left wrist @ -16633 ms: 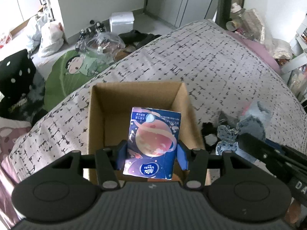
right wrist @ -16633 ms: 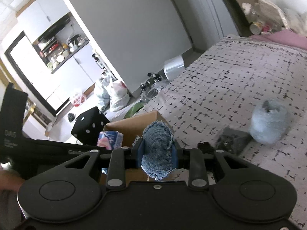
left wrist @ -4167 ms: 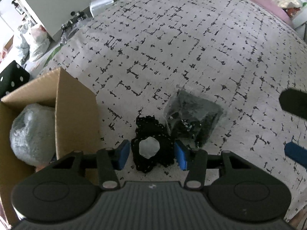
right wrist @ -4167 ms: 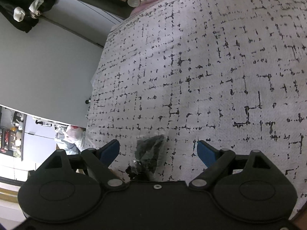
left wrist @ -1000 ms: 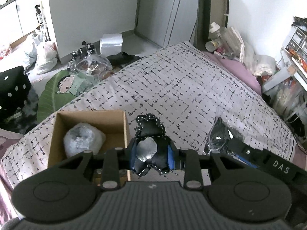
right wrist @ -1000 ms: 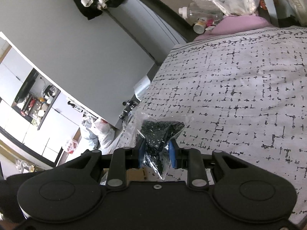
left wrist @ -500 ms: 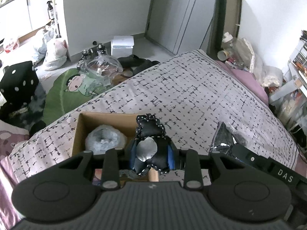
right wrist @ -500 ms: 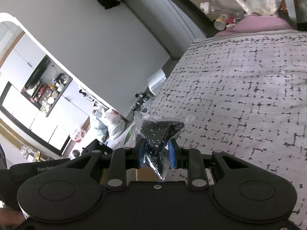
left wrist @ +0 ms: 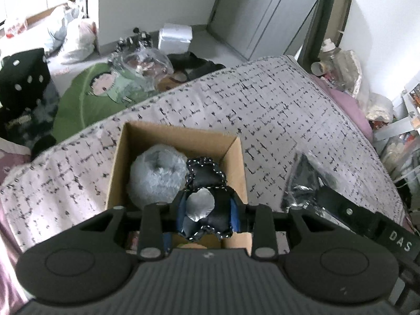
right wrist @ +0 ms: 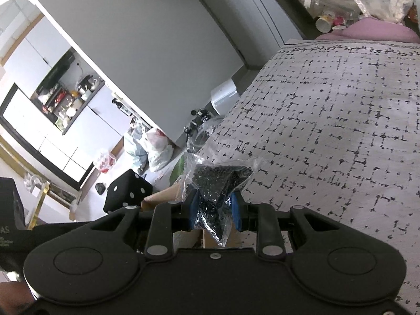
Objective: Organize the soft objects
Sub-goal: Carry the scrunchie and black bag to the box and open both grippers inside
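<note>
Over the cardboard box (left wrist: 115,168) on the bed (left wrist: 275,120), the left hand-held gripper (left wrist: 207,216) grasps a black stitched pouch (left wrist: 206,183), its jaws opening, beside a grey fluffy ball (left wrist: 157,176); the right hand-held gripper (right wrist: 214,211) is clenched on a clear bag of black beads (right wrist: 218,183)

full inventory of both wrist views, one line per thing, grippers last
cardboard box: 1, brown, open, on the bed
fluffy ball: 1, pale grey, inside the box
black pouch: 1, black with white stitching and a grey patch, between the left fingers, over the box
clear bag: 1, transparent with dark contents, between the right fingers
bedspread: 1, white with black dashes, covers the bed
dice cushion: 1, black with white dots, on the floor
green cartoon cushion: 1, floor beside the bed
white box: 1, floor by the wall
left gripper: jaws opening, pouch between them
right gripper: shut on the bag
</note>
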